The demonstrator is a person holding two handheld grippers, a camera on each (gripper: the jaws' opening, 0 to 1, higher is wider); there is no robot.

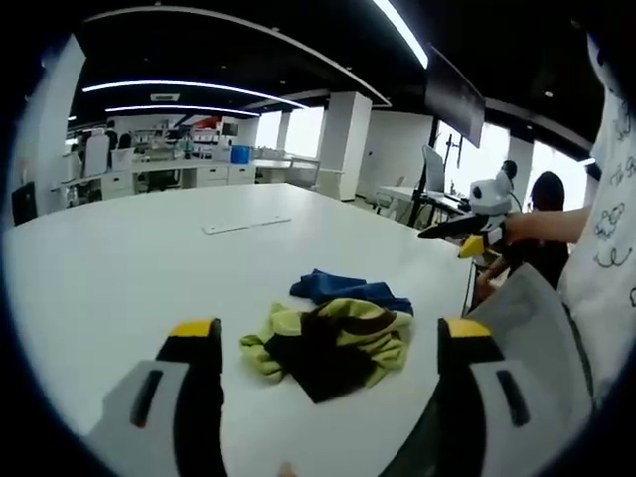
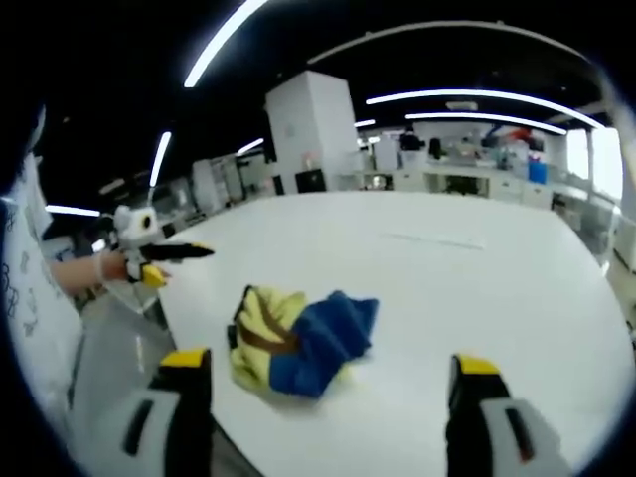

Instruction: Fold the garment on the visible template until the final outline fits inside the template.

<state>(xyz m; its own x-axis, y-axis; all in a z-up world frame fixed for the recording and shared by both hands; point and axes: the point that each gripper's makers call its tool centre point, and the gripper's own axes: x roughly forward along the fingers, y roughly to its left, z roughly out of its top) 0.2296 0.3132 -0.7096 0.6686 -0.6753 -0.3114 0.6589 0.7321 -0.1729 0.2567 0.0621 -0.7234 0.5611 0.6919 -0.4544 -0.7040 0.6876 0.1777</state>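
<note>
Left gripper (image 1: 330, 343) hung low over the near edge of the table (image 1: 119, 258), jaws spread wide, nothing between them. Right gripper (image 2: 328, 373) the same in its own view: jaws apart, empty, raised above the table edge.

Garment (image 1: 333, 338) lay crumpled just beyond the jaws, near the table's close edge, untouched by either tool. Yellow-green cloth with dark brown panels, blue part bunched at the far side in the left gripper view; in the right gripper view (image 2: 298, 343) the blue lay nearer and to the right, yellow toward the left.

Judged soft, light and limp; it should drape and slide easily on the smooth white top, no risk of breakage. Best hold probably a loose outer edge or corner of the yellow part, and a matching edge on the blue side, so the heap can be drawn flat before folding. Pinching the middle would likely lift several layers at once.

Farther out, a thin pale strip (image 1: 245, 226) lay flat on the table, well apart from the garment; could not tell whether it belongs to the template. No template outline made out.

Beyond, desks, a pillar and ceiling light strips. No brand, label or legible writing found on the garment or table
</note>
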